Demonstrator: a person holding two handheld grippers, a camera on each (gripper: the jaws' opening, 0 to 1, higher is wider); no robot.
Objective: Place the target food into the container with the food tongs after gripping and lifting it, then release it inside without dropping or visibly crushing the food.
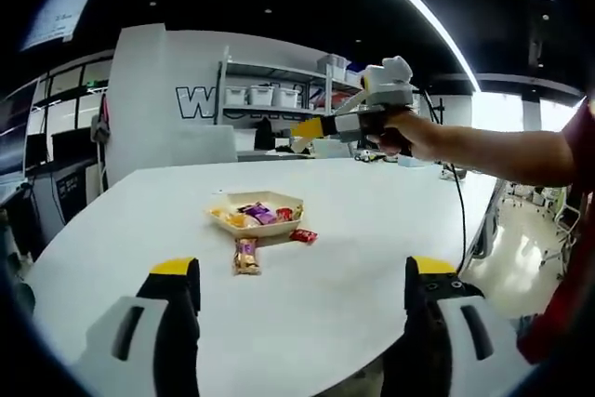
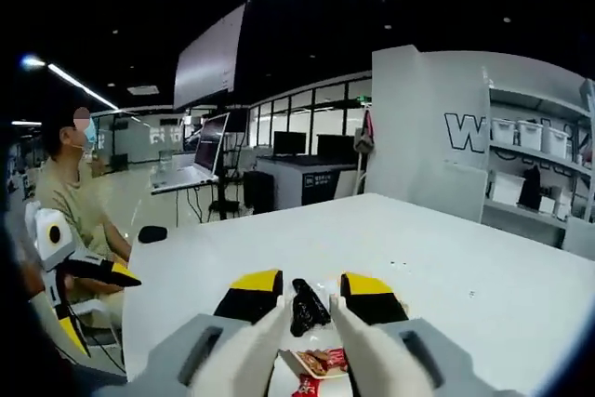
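- Left gripper view: my left gripper (image 1: 302,299), jaws spread wide, nothing between them, hanging low over the near edge of the white table (image 1: 390,220).
- Same view: shallow tray (image 1: 256,214) mid-table, holding wrapped snacks; one gold-wrapped bar (image 1: 246,255) and one small red packet (image 1: 303,236) lie on the table just beside it, outside.
- Same view: my right gripper (image 1: 316,127), held in my hand (image 1: 395,132) well above the table.
- Right gripper view: my right gripper (image 2: 311,297), jaws fairly close together, with dark tongs (image 2: 307,306) between them; whether they are gripped tight I cannot tell. Red-wrapped snacks (image 2: 318,363) lie below.
- Step, as I judge it: approach, no food lifted yet.
- Next move calls for lowering the tongs to one loose piece and closing gently.
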